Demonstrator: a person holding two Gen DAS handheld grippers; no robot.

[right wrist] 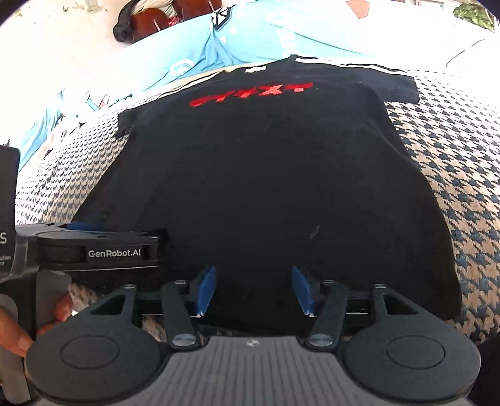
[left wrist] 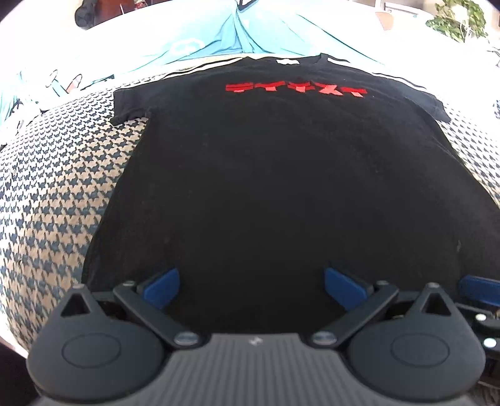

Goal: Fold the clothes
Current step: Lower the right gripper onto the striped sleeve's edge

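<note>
A black T-shirt (left wrist: 265, 175) with red lettering (left wrist: 295, 89) lies spread flat on a houndstooth cloth (left wrist: 56, 187), collar at the far end. Both sleeves are spread out. My left gripper (left wrist: 251, 285) stands open over the shirt's near hem, blue pads wide apart. In the right wrist view the same shirt (right wrist: 265, 175) fills the middle, and my right gripper (right wrist: 254, 289) is open above the hem with black cloth between its pads. The left gripper's body (right wrist: 97, 246) shows from the side at the shirt's near left corner, held by a hand (right wrist: 18, 328).
A light blue garment (left wrist: 218, 40) lies beyond the collar on the white surface. A green plant (left wrist: 459, 18) stands at the far right. A dark brown object (right wrist: 147, 22) sits at the far left back. Houndstooth cloth (right wrist: 453, 162) extends on both sides of the shirt.
</note>
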